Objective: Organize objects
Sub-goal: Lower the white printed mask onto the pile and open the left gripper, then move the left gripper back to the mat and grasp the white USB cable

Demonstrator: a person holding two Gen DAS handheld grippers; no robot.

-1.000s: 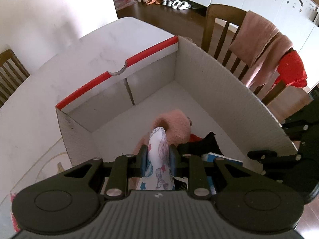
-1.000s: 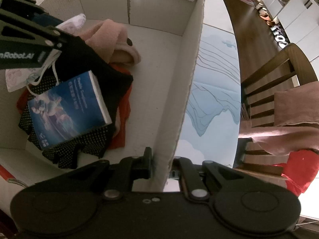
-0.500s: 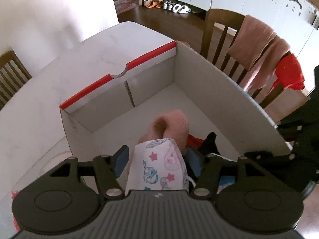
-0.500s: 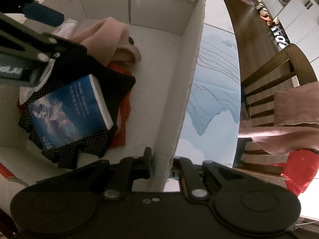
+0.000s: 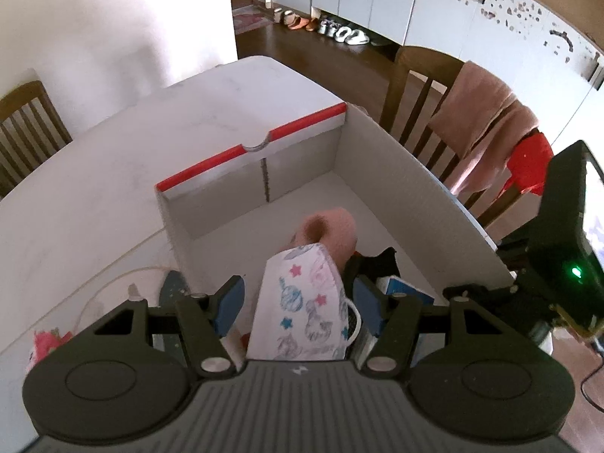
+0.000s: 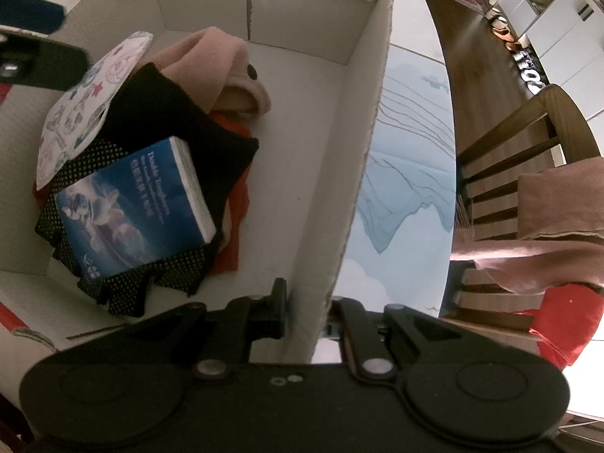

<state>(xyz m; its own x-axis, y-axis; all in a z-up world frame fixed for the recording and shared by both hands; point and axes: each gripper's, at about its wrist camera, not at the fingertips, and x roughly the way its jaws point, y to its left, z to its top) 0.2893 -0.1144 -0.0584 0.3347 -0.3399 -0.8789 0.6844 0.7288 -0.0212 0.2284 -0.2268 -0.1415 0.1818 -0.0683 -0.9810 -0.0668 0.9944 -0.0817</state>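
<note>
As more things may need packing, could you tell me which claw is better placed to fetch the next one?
Probably the left claw: it stands open, clear of the mask in the box. The right claw is shut on the box wall, steadying it.

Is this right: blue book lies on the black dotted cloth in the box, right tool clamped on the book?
Wrong on the grip. The right tool is clamped on the box wall, as the right wrist view shows. The book does lie on the black dotted cloth, untouched.
</note>
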